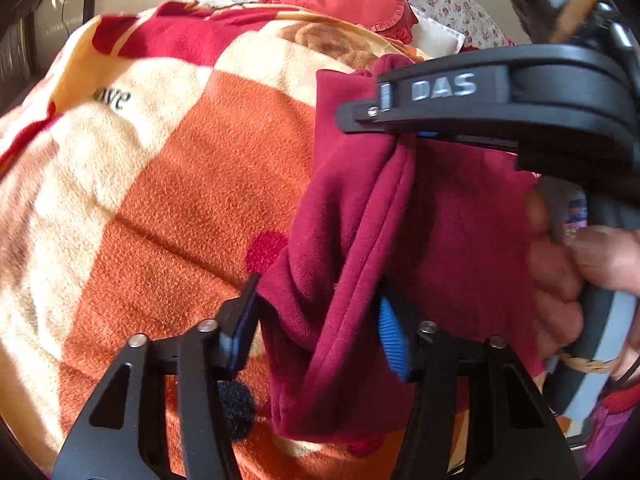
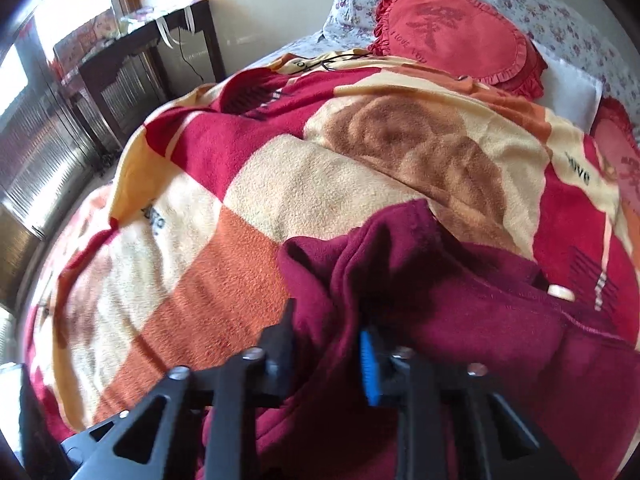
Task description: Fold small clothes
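While lifted over blanket, left gripper and right gripper fingers each pinch maroon garment

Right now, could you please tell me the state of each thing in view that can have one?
Maroon garment: bunched, lifted off the blanket, gripped by both grippers.
Left gripper: shut on the garment.
Right gripper: shut on the garment.
Fleece blanket: spread over the bed, rumpled.
Heart cushion: lying at the bed's head.
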The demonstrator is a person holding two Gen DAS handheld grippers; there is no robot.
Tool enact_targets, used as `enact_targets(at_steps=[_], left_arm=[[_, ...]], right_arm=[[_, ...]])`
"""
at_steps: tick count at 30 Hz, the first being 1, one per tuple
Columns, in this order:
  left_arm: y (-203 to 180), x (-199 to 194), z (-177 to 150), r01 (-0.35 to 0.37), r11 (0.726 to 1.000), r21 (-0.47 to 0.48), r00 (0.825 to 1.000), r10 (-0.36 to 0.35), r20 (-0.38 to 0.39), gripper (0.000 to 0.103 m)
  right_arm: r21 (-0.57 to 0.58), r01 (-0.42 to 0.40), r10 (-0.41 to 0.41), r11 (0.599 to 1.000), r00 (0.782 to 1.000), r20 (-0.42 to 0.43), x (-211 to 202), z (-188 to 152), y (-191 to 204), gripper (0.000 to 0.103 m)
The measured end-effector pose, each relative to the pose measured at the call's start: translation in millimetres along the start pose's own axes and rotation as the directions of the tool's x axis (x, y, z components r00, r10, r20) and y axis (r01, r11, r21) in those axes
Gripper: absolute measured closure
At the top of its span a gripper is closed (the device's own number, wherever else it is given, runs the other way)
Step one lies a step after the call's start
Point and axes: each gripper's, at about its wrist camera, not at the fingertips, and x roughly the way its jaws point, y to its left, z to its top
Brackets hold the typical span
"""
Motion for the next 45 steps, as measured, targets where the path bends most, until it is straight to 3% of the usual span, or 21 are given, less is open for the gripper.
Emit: enact_targets(at_steps=[3,6,14,20,29,34,36,38,39,42,45], left_arm=[[-16.6,-7.3,-0.9,-0.035,0.999,0.036,0.999,0.035,0.015,0.065],[-31.3,-17.2,-1.9,-0.054,0.996,0.064,0.998,0.052,0.036,0.068],[-84.8,-56.8,-5.8,-0.024,0.985,0.172,0.996,0.009,0.092,0.071],[-140.0,-74.4,-3.4,0.073,0.96,0.271,0.992,-0.097,0.076,0.072],[-241.3,-52.7,-13.6,0.204,0.885,0.418,0.977,-0.21,-0.033,0.072],[-281.4,-13.9,-28.2,0.24,0.858,0.454,0.971,-0.219,-0.1,0.071],[-288.5,-3.3,-33.4,0.251,0.859,0.445,0.968,-0.21,-0.141,0.071],[-288.5,1.2,-35.9,0.279,0.861,0.426,0.957,-0.213,-0.196,0.071],[-288.2,1.5,-34.8,0.295,0.859,0.418,0.95,-0.218,-0.222,0.071],[-282.5,-22.2,-34.2,0.324,0.839,0.438,0.939,-0.232,-0.252,0.071],[-262.3,-53.1,-33.1,0.298,0.823,0.483,0.953,-0.23,-0.197,0.052]], right_arm=[[0.031,-0.061,0.06,0.998,0.998,0.036,-17.4,-6.4,-10.7,0.085],[0.048,-0.101,0.097,0.994,0.993,0.072,-36.4,-12.9,-17.5,0.086],[0.071,-0.143,0.13,0.987,0.978,0.165,-93.2,-21.8,-42.2,0.087],[0.089,-0.121,0.096,0.989,0.965,0.243,-142.9,-37.0,-78.7,0.087],[0.187,-0.036,-0.015,0.982,0.964,0.264,-186.7,-80.6,-173.9,0.088],[0.247,0.029,-0.09,0.969,0.967,0.239,-186.2,-106.9,-223.3,0.088],[0.245,0.121,-0.168,0.962,0.969,0.183,-169.1,-119.3,-238.8,0.088],[0.27,0.123,-0.165,0.955,0.976,0.142,-150.5,-129.1,-252.1,0.088],[0.285,0.12,-0.164,0.951,0.977,0.137,-145.7,-133.6,-258.2,0.086],[0.371,0.128,-0.195,0.92,0.969,0.151,-152.3,-148.5,-277.1,0.056],[0.421,0.06,-0.155,0.905,0.968,0.196,-177.8,-158.3,-283.6,0.056]])
